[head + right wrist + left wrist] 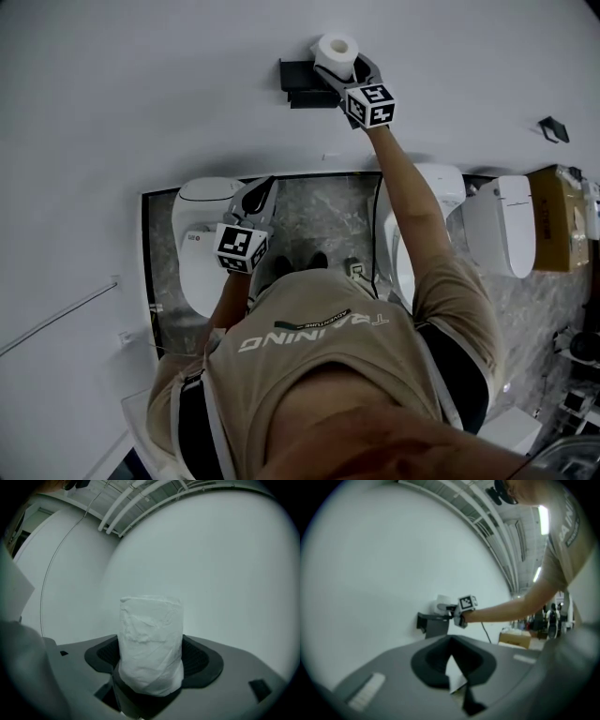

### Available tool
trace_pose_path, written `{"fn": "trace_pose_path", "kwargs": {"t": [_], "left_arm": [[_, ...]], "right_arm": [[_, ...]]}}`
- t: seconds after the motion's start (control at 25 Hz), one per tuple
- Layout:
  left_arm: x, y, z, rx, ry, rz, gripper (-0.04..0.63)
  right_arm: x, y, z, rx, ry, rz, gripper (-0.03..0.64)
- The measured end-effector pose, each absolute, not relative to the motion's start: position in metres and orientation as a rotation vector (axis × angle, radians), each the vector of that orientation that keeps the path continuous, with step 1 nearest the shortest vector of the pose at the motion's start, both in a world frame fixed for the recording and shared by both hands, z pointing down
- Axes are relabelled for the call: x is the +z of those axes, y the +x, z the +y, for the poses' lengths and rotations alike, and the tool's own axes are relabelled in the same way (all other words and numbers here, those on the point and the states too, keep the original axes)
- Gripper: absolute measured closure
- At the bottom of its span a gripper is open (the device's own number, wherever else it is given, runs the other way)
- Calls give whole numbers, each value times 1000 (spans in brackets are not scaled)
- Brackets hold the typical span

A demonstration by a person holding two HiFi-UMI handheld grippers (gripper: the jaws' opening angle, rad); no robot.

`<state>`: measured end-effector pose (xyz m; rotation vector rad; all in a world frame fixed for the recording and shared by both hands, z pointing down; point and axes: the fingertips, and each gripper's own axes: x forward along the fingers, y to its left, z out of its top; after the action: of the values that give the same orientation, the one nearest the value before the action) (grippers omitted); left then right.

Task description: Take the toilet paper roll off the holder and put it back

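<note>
The white toilet paper roll [336,49] stands on end between the fingers of my right gripper [340,68], which is shut on it. The roll is right at the upper right of the black holder [300,80] on the white wall; whether they touch I cannot tell. In the right gripper view the roll [150,644] fills the middle, its lower part sunk between the jaws. The left gripper view shows the roll [439,603] just above the holder [433,624]. My left gripper [262,190] hangs low over a toilet, shut and empty.
A white toilet [202,239] sits below my left gripper. Two more toilets [441,192] [502,220] stand to the right, with a cardboard box [558,216] beyond them. The person's feet rest on the dark marble floor [314,211].
</note>
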<state>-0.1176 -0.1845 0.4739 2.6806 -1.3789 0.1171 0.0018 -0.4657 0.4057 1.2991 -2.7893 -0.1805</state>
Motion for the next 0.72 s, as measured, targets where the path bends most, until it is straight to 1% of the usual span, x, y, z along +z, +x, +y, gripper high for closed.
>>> {"fn": "trace_pose_path", "kwargs": {"t": [0.28,0.56,0.72], "left_arm": [[476,-111,-189,140,2690,-1330,595],[471,-105,-186,135,2724,-1293,595],[464,-104,-182,130,2757,-1253,595]], "right_arm": [[429,1,-476,-117,1321,-2745,265],[437,10,-473,70,1333,-2760,265],[431,22,-454,29,1380,-2740,264]]}}
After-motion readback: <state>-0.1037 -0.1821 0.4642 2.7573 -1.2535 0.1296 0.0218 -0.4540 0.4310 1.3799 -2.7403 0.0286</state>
